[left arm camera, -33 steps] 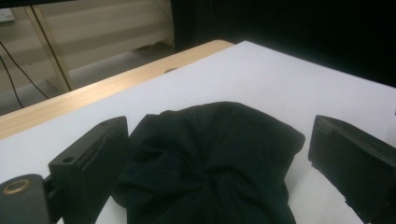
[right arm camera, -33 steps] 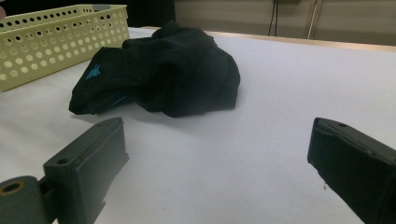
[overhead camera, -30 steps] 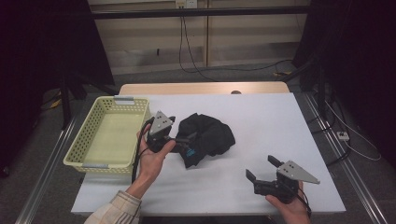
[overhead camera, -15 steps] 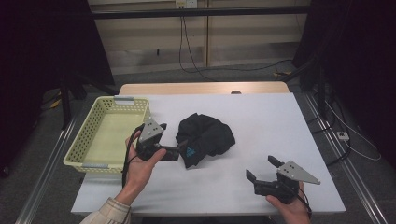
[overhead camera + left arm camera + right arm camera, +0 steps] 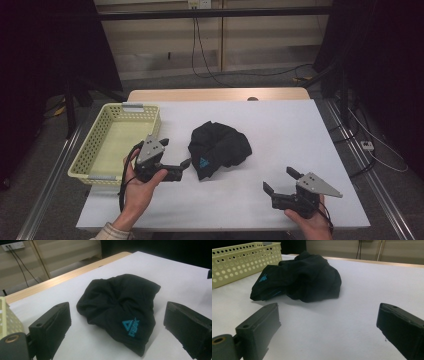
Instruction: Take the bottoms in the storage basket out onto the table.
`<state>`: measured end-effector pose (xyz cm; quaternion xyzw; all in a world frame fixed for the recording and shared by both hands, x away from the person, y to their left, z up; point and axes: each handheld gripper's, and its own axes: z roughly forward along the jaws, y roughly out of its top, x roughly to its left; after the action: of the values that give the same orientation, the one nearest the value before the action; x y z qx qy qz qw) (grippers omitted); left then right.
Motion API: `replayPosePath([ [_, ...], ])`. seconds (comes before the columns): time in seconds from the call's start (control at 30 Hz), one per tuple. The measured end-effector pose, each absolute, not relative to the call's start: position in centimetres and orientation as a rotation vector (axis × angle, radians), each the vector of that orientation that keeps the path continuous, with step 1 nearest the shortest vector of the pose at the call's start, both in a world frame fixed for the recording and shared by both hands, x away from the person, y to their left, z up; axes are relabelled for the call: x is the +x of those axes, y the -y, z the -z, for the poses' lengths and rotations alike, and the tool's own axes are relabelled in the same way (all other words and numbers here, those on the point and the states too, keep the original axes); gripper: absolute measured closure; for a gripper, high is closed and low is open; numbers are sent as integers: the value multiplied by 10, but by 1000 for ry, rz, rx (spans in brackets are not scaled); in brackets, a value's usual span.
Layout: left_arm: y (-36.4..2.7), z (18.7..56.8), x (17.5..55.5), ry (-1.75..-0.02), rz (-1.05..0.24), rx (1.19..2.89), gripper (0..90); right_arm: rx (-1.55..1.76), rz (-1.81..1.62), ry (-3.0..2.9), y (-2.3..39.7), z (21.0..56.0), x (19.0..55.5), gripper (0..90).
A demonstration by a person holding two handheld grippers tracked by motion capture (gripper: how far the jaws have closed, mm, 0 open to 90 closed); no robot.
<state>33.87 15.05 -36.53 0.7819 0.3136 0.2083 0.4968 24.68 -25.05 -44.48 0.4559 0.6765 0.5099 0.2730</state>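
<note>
This looks like a lab or test room, though the dim surroundings make that hard to confirm: a white-topped table (image 5: 300,140) on a metal-railed frame, black curtains (image 5: 380,60) at both sides, loose cables (image 5: 210,65) across the grey floor.

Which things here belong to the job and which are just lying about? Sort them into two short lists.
In the job:
- black garment, crumpled on the white table
- left gripper, jaws open, pointing at it
- yellow basket, probably its destination

Lying about:
- right gripper, jaws open, idle near the front edge
- cables on the floor
</note>
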Motion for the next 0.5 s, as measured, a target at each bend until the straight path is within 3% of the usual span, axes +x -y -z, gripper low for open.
replayPosePath([
  [0.5,-188,383,337,-836,-523,1862,67,1230,-1373,-1814,251,445,247,47],
])
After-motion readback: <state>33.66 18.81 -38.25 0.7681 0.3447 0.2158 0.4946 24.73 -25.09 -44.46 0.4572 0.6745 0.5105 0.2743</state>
